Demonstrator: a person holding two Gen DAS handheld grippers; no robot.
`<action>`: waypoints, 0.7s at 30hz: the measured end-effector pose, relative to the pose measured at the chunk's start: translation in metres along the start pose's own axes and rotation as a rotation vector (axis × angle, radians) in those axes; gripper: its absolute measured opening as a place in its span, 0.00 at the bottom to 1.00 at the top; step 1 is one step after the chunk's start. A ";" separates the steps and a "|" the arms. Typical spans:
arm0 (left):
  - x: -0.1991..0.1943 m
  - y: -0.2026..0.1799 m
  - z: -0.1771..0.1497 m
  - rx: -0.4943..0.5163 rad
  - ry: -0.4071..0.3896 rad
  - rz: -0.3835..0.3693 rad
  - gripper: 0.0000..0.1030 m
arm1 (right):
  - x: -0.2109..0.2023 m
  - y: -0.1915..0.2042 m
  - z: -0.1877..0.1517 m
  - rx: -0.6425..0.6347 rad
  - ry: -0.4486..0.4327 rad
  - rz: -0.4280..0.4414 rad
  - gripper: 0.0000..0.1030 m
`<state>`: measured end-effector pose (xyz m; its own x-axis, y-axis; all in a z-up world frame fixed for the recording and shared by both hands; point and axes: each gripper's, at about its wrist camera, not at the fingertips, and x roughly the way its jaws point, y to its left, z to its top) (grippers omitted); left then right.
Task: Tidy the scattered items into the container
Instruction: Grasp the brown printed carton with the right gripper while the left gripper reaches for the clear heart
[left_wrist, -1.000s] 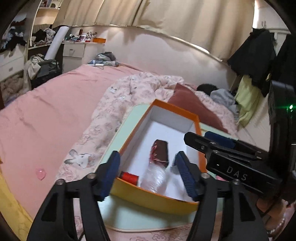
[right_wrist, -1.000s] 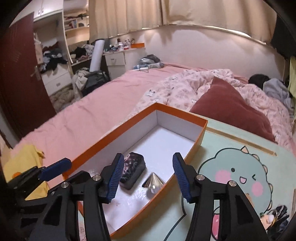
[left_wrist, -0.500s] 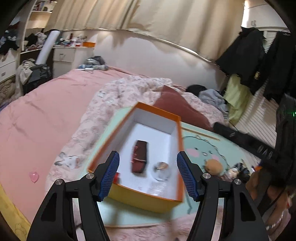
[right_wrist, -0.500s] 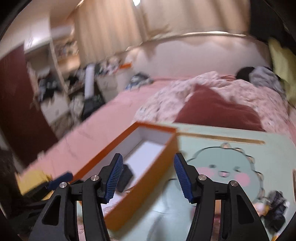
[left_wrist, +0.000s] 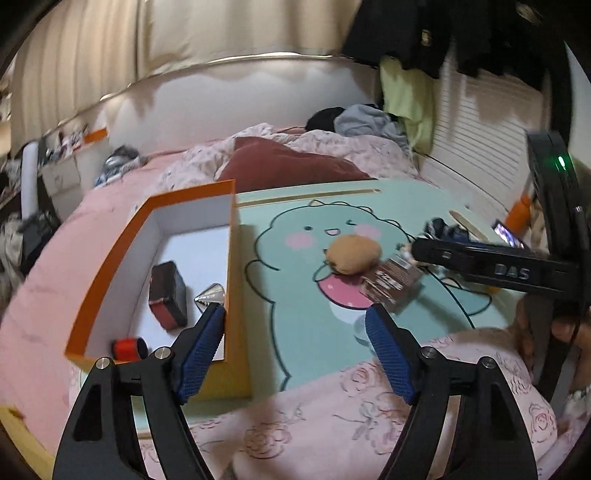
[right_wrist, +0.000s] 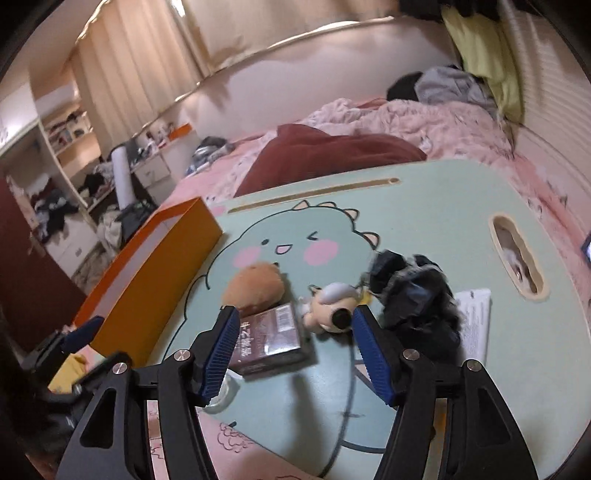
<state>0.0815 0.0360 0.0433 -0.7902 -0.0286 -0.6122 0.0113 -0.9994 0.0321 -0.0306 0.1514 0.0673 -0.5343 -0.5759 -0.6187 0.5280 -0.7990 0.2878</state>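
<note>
My right claw is spread over the packet; I'd lower squarely and pinch its sides before lifting toward the box.

Orange cardboard box, white inside; mint-green bench printed with blushing dinosaur; round brown plush toy.

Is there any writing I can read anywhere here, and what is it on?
"DAS": white letters on the side of the right gripper, seen from the left wrist camera.
Dark brown box: pale characters and a barcode-like patch on top, too blurred to read.
White paper beside the black bundle: faint print, too small to read.
Lap desk: a cartoon dinosaur only, no words.
</note>
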 end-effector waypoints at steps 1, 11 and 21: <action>-0.003 -0.001 0.000 0.006 -0.013 0.010 0.76 | 0.000 0.005 -0.001 -0.022 -0.006 -0.003 0.62; -0.022 -0.020 0.000 0.116 -0.121 -0.031 0.76 | 0.012 0.016 -0.010 -0.094 0.009 -0.056 0.67; -0.007 0.001 0.000 0.005 -0.052 -0.103 0.76 | 0.016 0.014 -0.013 -0.094 0.032 -0.058 0.69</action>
<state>0.0868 0.0353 0.0473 -0.8176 0.0758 -0.5708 -0.0751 -0.9969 -0.0249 -0.0231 0.1331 0.0522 -0.5455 -0.5219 -0.6558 0.5568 -0.8105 0.1819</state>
